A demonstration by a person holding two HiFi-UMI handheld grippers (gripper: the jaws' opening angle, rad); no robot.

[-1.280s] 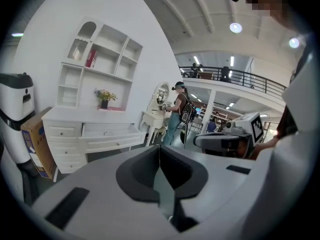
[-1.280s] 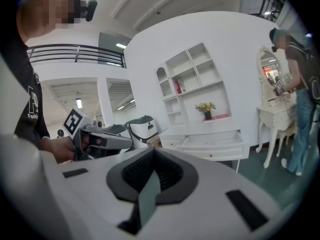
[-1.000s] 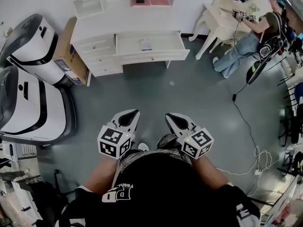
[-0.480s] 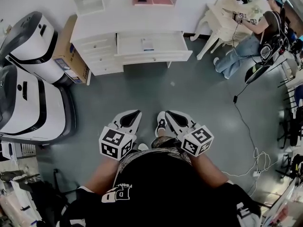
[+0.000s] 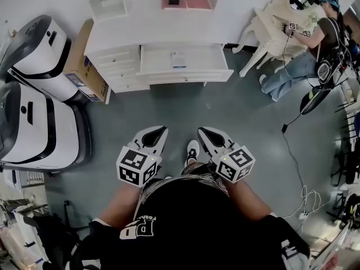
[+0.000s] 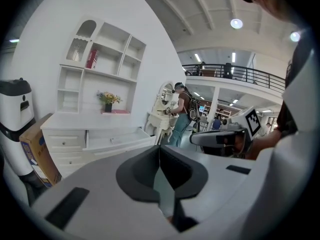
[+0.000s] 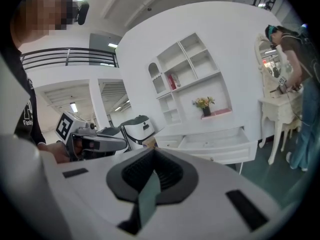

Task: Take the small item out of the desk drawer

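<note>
White and pulled open, the desk drawer (image 5: pixel 191 76) holds the small item (image 5: pixel 179 59) well ahead of my left hand-held gripper (image 5: pixel 158 130) and right hand-held gripper (image 5: pixel 203 131), both closed and empty.

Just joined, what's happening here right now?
A person holds the left tongs and right tongs out in front, both shut and empty, standing well short of the white desk. Its drawer is pulled open, with the small item lying inside, untouched. Nothing has been picked up yet.
</note>
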